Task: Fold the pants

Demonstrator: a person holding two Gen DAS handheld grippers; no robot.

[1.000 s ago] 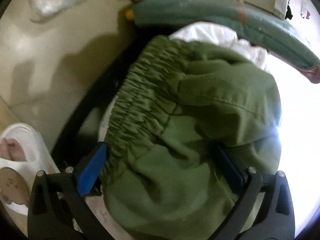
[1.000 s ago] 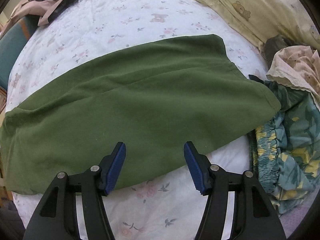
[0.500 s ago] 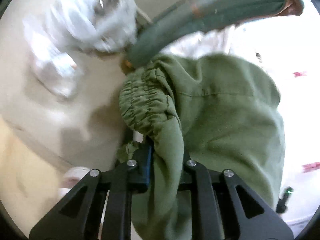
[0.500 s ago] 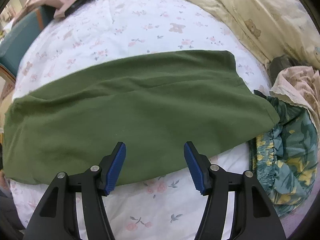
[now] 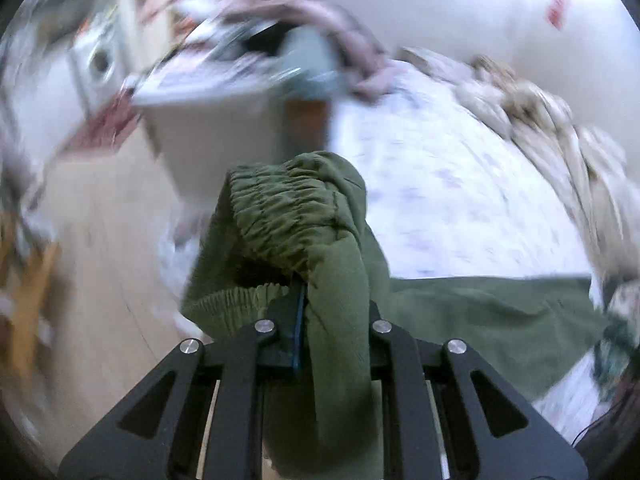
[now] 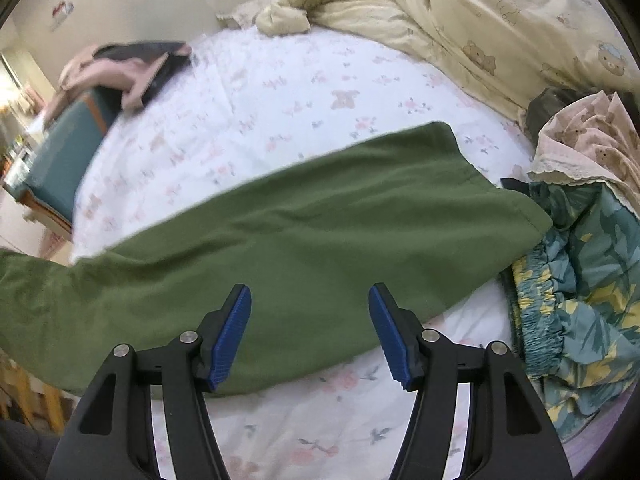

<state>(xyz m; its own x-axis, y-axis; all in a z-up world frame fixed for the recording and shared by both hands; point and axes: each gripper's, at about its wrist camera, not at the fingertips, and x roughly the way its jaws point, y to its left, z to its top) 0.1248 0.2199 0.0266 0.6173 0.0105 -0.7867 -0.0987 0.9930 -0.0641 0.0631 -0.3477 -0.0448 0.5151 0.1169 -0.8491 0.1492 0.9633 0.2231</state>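
Olive green pants (image 6: 312, 236) lie across the white floral bed sheet (image 6: 304, 92), legs running to the right. My left gripper (image 5: 332, 316) is shut on the bunched elastic waistband (image 5: 288, 208) and holds it raised above the bed's left end; the legs (image 5: 492, 312) trail off to the right. My right gripper (image 6: 310, 332) is open and empty, hovering just above the near edge of the pant legs.
A cream bear-print duvet (image 6: 500, 16) is piled at the back right. A teal and yellow floral garment (image 6: 580, 300) and a pink frilled cloth (image 6: 588, 140) lie at the right. A teal chair (image 6: 60, 160) with pink clothing stands left of the bed.
My left gripper closed on the waistband and lifted it, swinging round from the floor side toward the bed. The pants' left end rose. My right gripper stayed open and drew back slightly.
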